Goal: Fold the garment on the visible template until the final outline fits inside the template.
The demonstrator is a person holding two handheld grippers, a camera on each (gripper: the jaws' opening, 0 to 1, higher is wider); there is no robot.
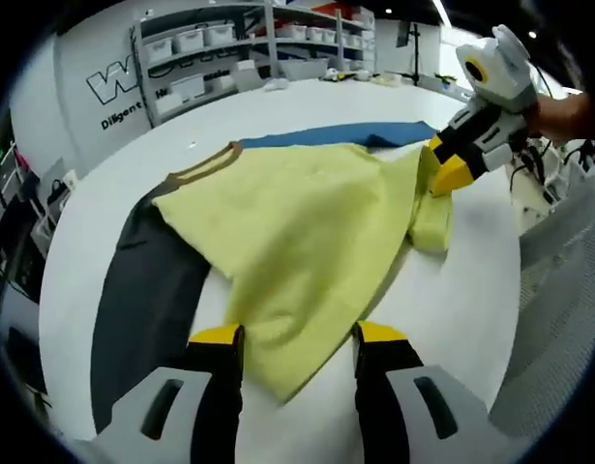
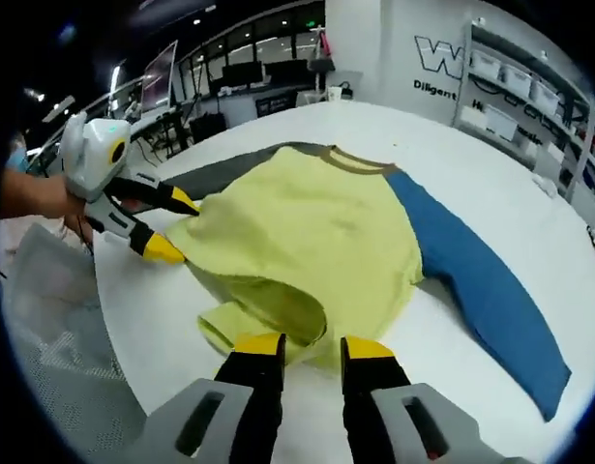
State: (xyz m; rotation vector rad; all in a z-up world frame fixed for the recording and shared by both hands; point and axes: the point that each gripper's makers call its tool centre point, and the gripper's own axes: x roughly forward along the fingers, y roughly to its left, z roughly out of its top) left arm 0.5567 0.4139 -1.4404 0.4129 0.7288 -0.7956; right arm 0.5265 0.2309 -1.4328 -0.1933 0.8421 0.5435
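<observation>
Behind us we see a workshop with shelves of white bins [image 1: 195,39] along a wall and monitors on the far side. We work at a wide white desk [image 1: 471,290], and on it the garment [image 1: 297,232] lies spread flat: a yellow shirt body with one blue sleeve [image 2: 481,280] reaching away to one side and one dark grey sleeve [image 1: 147,290] to the other, a brown collar [image 2: 350,159] between them. No separate template outline stands out to us on the desk.

We judge the shirt's long axis to run sleeve to sleeve, across the line between our two hands. The bottom hem is bunched and partly lifted on the near side.

Our left hand-held gripper [image 1: 297,338] sits at one hem corner; the yellow cloth passes between its jaws, which stand apart in its own view, and we cannot tell whether it truly grips. Our right hand-held gripper [image 2: 302,346] straddles the folded hem edge, jaws a little apart; in the left gripper view it looks pinched on the cloth, yet we cannot be sure. Both hands are at the hem, so the collar lies straight ahead for a fold.
</observation>
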